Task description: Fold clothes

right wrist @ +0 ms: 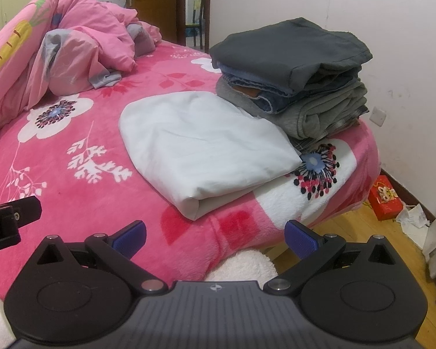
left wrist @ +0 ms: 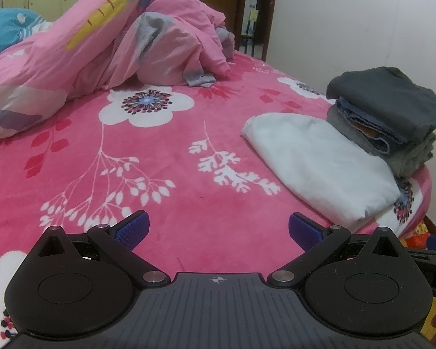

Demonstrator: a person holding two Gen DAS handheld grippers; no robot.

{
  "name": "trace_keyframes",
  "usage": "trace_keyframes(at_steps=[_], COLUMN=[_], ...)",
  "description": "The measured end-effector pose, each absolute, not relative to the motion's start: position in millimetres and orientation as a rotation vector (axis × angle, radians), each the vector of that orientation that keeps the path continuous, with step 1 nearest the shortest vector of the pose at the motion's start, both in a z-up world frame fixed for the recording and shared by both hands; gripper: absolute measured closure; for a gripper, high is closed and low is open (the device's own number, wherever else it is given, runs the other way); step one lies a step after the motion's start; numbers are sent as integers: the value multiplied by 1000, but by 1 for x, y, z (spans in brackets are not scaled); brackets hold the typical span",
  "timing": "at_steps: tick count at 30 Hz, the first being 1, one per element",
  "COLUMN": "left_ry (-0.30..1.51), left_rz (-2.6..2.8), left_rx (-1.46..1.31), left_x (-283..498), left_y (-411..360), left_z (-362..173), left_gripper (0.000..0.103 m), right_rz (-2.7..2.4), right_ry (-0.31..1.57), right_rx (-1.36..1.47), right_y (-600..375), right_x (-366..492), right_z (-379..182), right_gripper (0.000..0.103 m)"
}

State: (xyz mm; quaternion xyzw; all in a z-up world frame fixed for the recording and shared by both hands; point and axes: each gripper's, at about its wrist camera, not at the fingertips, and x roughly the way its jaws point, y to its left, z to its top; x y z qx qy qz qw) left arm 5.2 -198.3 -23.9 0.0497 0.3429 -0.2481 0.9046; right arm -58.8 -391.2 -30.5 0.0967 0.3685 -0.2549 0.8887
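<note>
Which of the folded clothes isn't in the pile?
The white folded cloth. It lies by itself on the pink bedspread, nearest the camera, leaning against the stack. The dark grey piece, the jeans and the light grey piece are stacked.

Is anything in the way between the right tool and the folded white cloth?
No, nothing visible is. The right tool is open and empty, and only bare pink blanket lies between it and the folded white cloth. The clothes stack sits behind the cloth.
</note>
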Motion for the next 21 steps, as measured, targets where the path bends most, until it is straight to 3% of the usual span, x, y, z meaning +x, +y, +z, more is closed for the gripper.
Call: trace_keyframes(at_steps=[21], left_ry=[714], left_rz=[-511], left_rx=[105], left_x=[7], left_y=[-198], left_z=[-26], left_gripper=[0], right_rz=[-530], right_ry=[777], right_rx=[217], right_y=[-395], right_x=[-57], right_z=[-35], right_gripper=[0])
